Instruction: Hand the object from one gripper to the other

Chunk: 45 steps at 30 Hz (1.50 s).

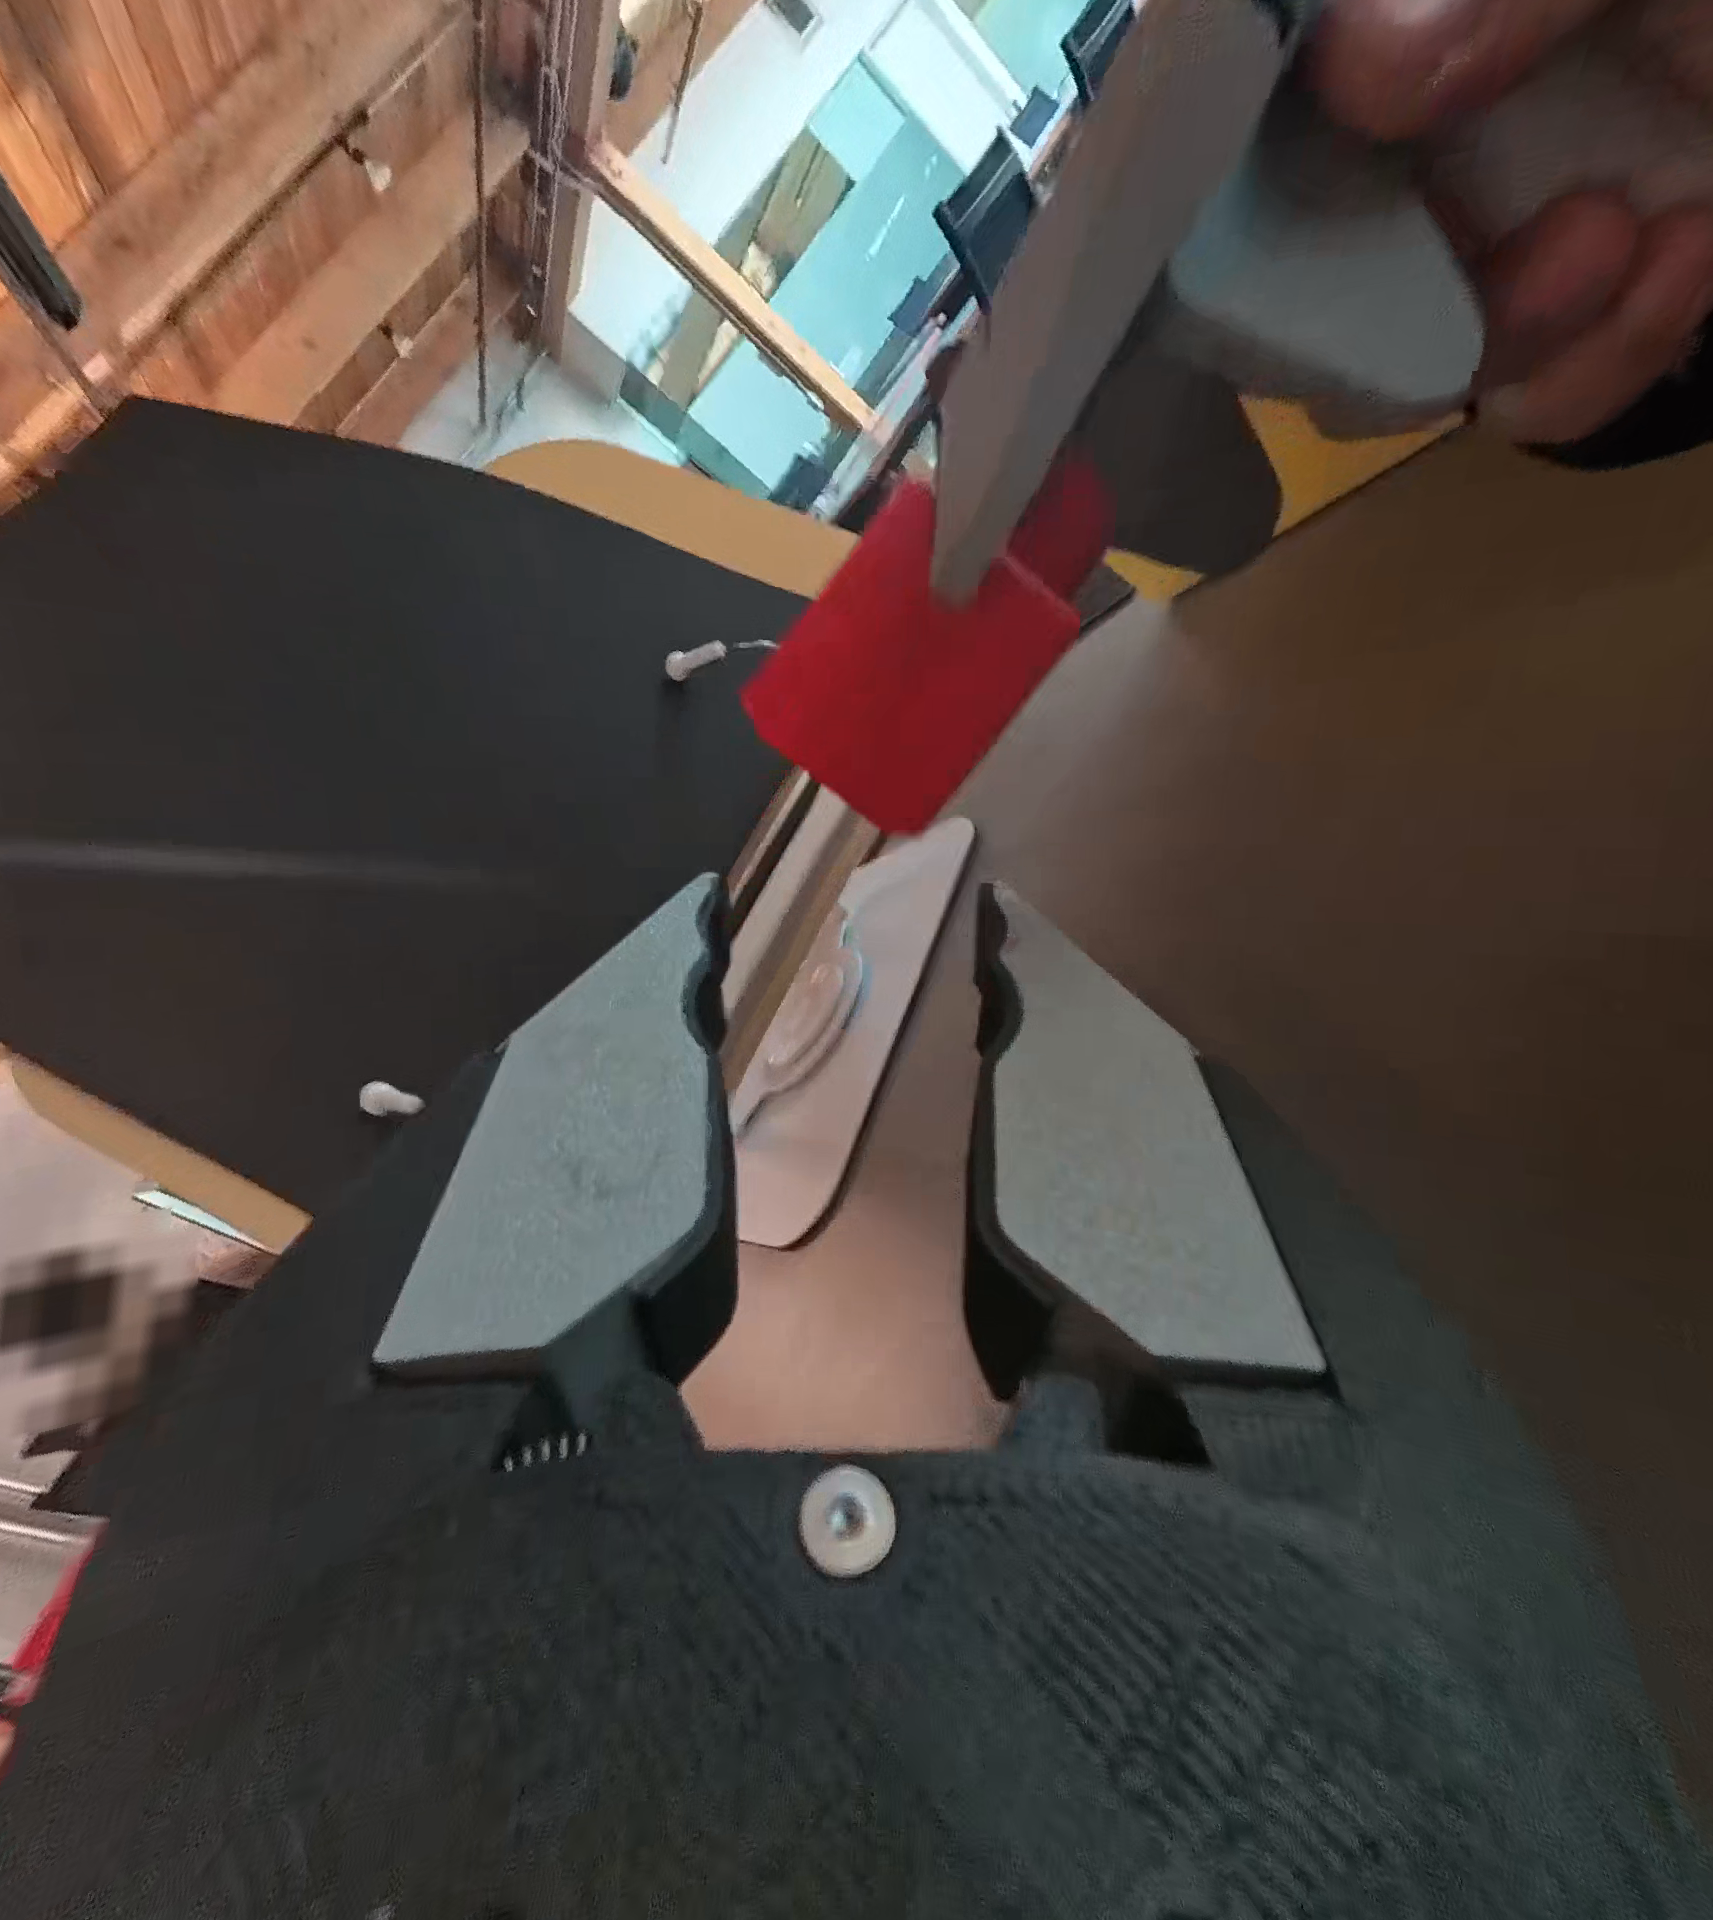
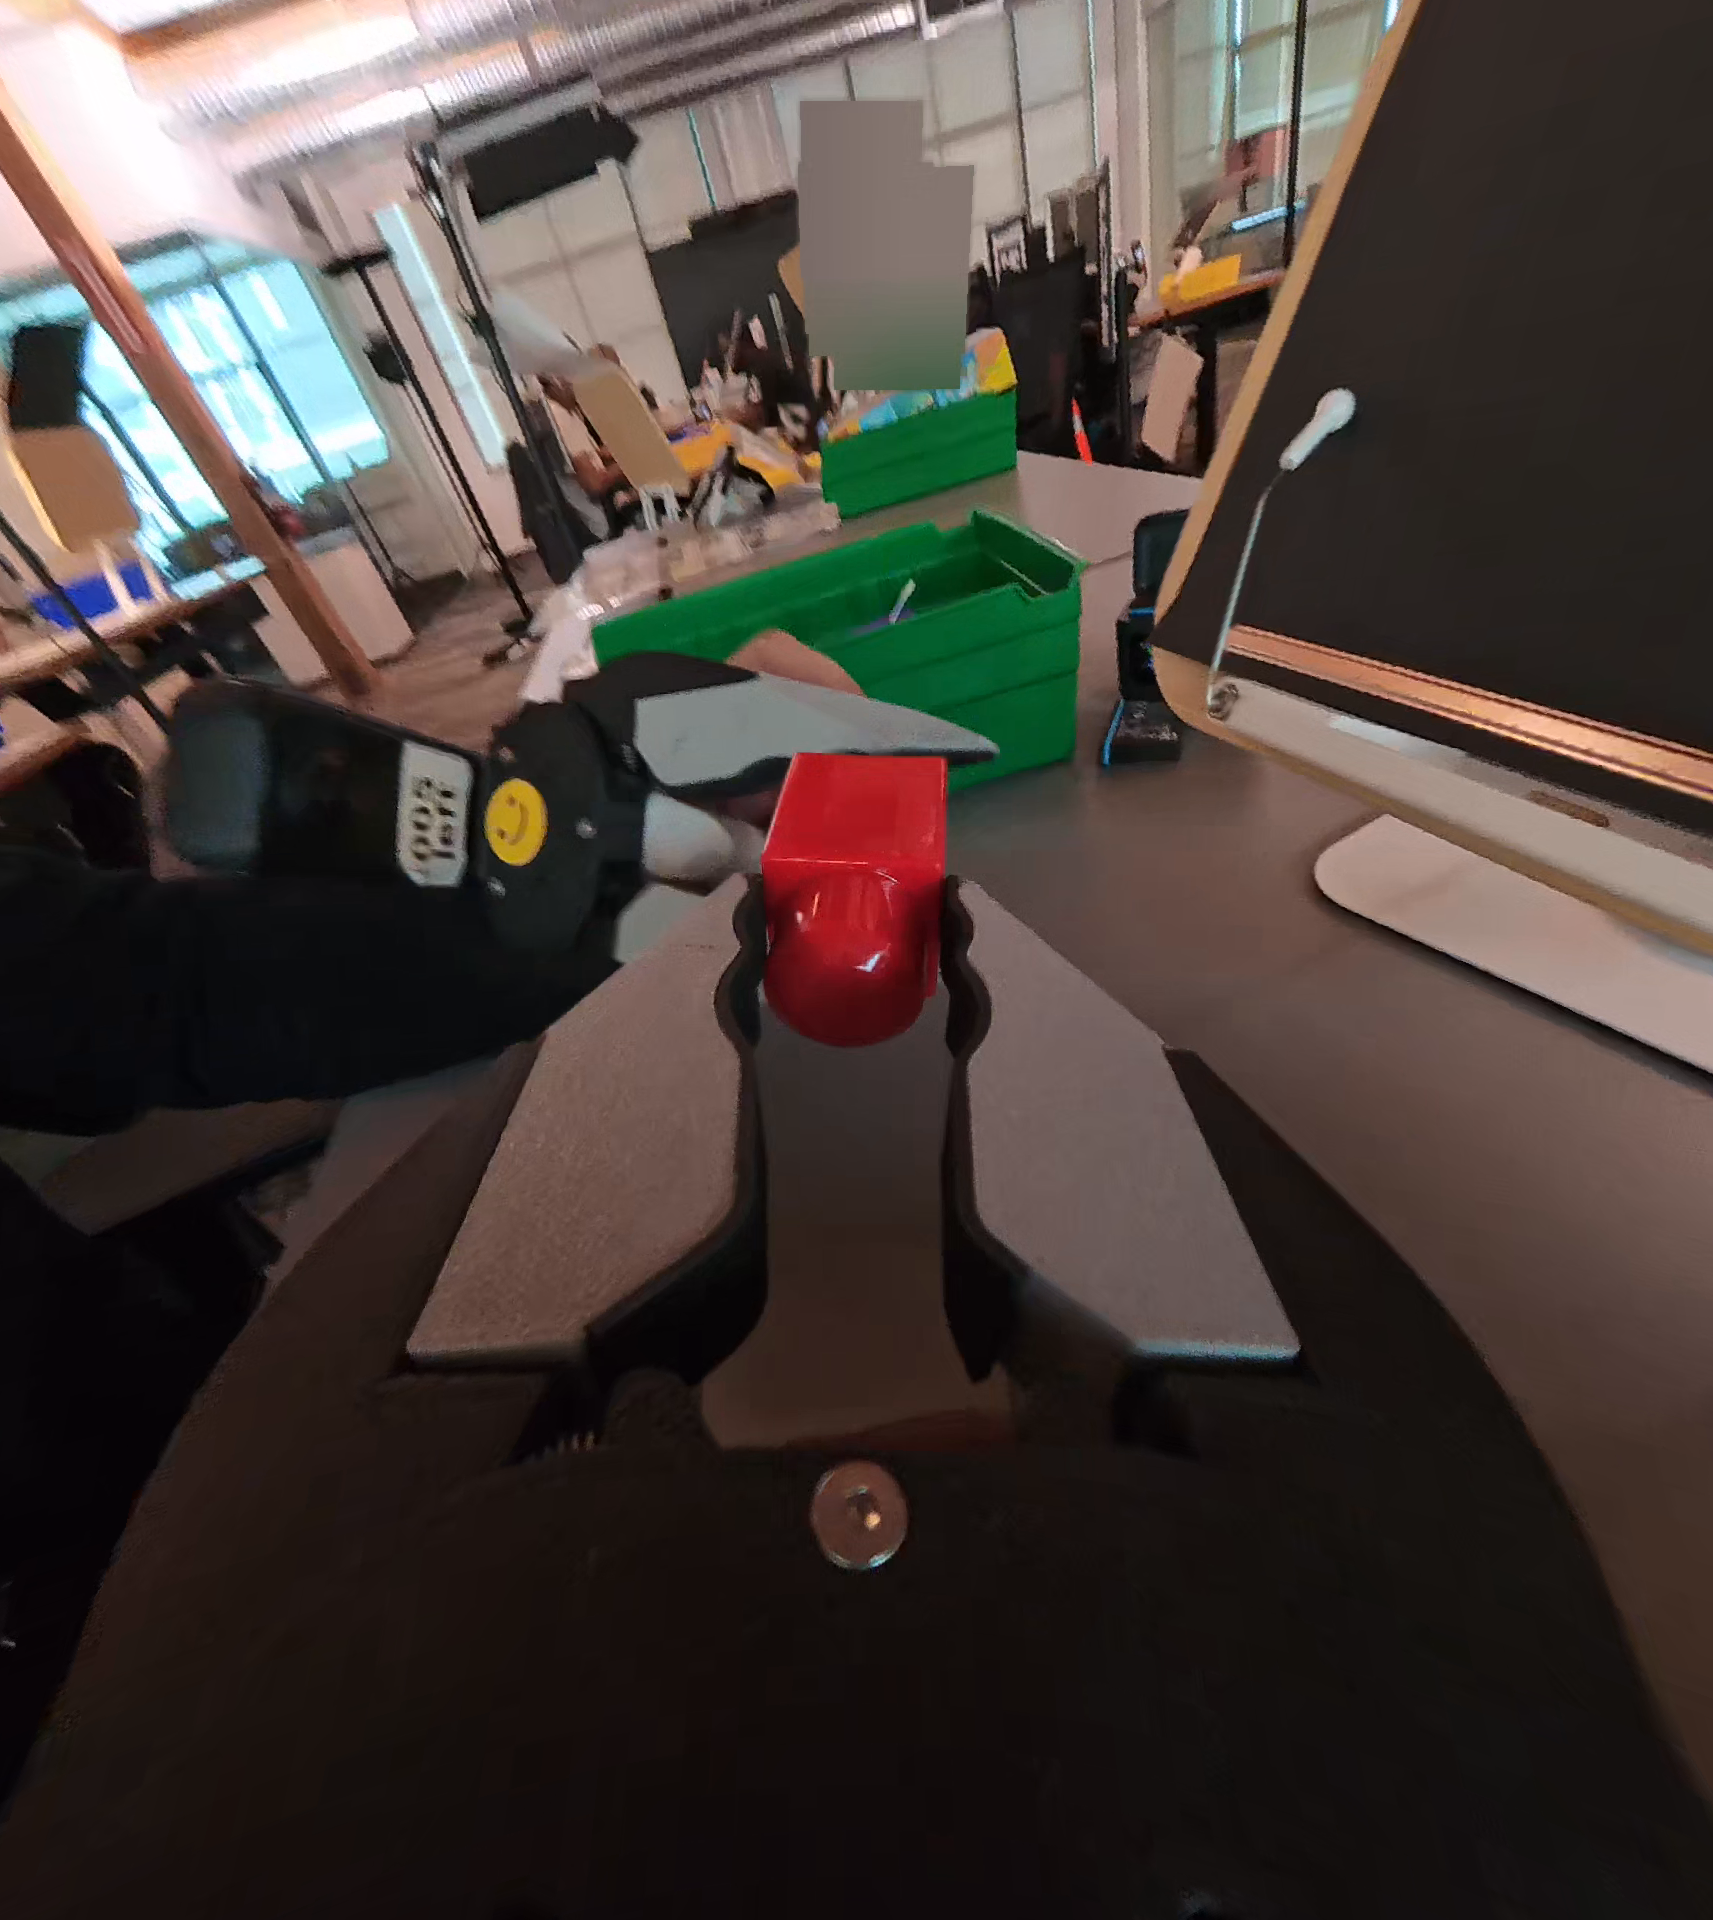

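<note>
A red block (image 2: 852, 914) with one squared end and one rounded end is clamped between the tips of my right gripper (image 2: 850, 935), above the grey table. In the left wrist view the block (image 1: 893, 686) hangs just beyond the tips of my left gripper (image 1: 852, 935). That gripper is open, with nothing between its fingers. The right gripper (image 1: 1049, 551) comes in from the upper right and pinches the block's far end. In the right wrist view a grey finger (image 2: 790, 727) of the left gripper lies along the block's far top edge.
A black monitor (image 2: 1558, 364) on a white base (image 2: 1558, 935) stands at the right; it also shows in the left wrist view (image 1: 260, 675). Green bins (image 2: 935, 623) and a small black device (image 2: 1138, 675) sit behind on the table (image 2: 1351, 1299). A hand (image 1: 1610, 260) holds the right gripper. The grippers' ends are close to 5 cm from one another. Left tips and right tips are each some 20 cm from the black monitor (image 2: 1558, 364).
</note>
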Motion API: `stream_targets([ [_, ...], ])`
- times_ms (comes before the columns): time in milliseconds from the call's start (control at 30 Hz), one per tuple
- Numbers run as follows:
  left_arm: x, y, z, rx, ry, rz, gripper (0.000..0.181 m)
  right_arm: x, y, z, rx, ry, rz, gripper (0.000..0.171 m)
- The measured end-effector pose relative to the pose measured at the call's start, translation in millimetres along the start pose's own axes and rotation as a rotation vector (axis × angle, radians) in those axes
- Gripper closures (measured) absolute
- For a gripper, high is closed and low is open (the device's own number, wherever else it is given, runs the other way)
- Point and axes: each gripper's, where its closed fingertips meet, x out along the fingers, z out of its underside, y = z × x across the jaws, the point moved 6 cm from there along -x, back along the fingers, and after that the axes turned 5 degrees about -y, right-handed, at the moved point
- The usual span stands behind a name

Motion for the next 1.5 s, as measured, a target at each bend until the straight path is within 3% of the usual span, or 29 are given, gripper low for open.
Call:
stream_targets([
  [233,-1.5,29.7,-7.5,-0.428,0.071,0.524,0.126,-13.1,-15.3,-15.5,0.155,0.180,-0.329,0.140],
  [400,-14.2,2.1,-22.2,-0.661,0.259,0.543,0.133,-17.9,-9.3,-12.2,0.150,0.151,-0.324,0.140],
  [533,-17.8,-12.5,-23.9,-0.767,0.318,0.528,0.137,-12.5,-8.8,-9.2,0.126,0.139,-0.288,0.141],
  [733,-22.4,-18.6,-26.6,-0.737,0.363,0.482,0.167,-5.4,-13.5,-7.1,0.115,0.144,-0.304,0.140],
  [833,-24.0,-25.0,-26.3,-0.804,0.395,0.483,0.174,-2.5,-13.2,-3.0,0.096,0.108,-0.287,0.141],
  [967,-24.7,-31.3,-23.4,-0.865,0.414,0.484,0.168,2.9,-14.5,0.3,0.107,0.094,-0.295,0.141],
  [1033,-24.9,-29.0,-24.4,-0.870,0.412,0.522,0.175,3.0,-13.6,-0.1,0.106,0.099,-0.283,0.142],
  [1100,-23.2,-27.1,-24.0,-0.867,0.400,0.510,0.172,1.9,-12.2,-0.1,0.111,0.099,-0.282,0.142],
  [1300,-18.7,-19.0,-22.5,-0.859,0.359,0.546,0.142,-2.7,-7.4,-3.5,0.141,0.138,-0.277,0.143],
  [1500,-17.8,-18.1,-23.7,-0.925,0.362,0.593,0.131,4.5,-9.0,3.7,0.091,0.061,-0.246,0.143],
])
